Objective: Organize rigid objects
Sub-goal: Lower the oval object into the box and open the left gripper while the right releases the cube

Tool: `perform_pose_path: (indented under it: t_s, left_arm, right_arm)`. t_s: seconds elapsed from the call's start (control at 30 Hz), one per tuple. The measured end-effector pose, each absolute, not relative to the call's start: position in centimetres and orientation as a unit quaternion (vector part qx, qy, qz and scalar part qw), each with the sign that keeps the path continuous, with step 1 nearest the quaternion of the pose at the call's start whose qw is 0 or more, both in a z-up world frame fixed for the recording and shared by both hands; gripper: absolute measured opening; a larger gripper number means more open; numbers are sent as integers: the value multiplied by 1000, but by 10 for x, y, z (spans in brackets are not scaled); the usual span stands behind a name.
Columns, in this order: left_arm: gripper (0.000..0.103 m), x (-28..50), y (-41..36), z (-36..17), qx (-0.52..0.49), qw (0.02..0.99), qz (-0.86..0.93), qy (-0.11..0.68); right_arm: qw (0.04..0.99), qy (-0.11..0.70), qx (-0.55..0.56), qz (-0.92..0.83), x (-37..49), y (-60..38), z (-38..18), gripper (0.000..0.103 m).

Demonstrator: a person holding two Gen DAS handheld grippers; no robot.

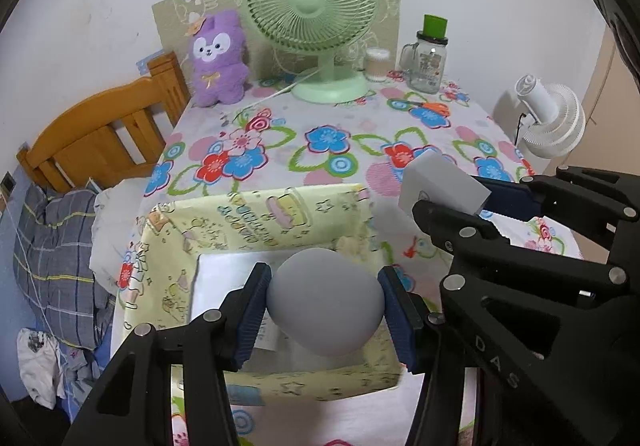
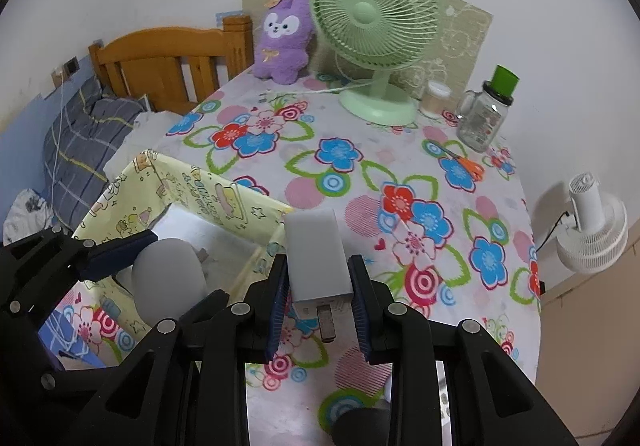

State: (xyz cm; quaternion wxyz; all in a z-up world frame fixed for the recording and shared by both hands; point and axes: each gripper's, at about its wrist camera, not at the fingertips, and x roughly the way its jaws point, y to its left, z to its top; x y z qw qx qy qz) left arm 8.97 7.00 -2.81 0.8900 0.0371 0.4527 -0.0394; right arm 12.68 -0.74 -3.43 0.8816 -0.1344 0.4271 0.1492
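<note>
- The tabletop (image 2: 360, 182), under a flowered cloth, carries a yellow box (image 1: 256, 214) near its front left corner; both held things probably belong in it.
- The left claw (image 1: 322, 306) is clamped on a grey egg-shaped ball (image 1: 324, 306), hanging over the open box, above a white sheet on its floor.
- Best to lower the ball close to the floor before letting go, since a round thing may roll or bounce.
- The right claw (image 2: 318, 310) is clamped on a white charger (image 2: 316, 254), prongs toward the camera, just beside the box's right wall.
- It needs to clear that wall, then land in free space away from the ball.
</note>
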Motion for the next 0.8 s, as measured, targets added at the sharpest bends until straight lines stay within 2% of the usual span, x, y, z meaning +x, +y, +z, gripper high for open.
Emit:
perform_pose_path:
  t_s: [0.77,0.8]
  left_arm:
    - [57,104,127,-57,6,871,-44,489]
    - [57,105,128,-59,6,870,-45,492]
  right_arm:
    - [853,467,-162,166,146,53,-63,32]
    - [850,473,-160,169,147,55,-67,29]
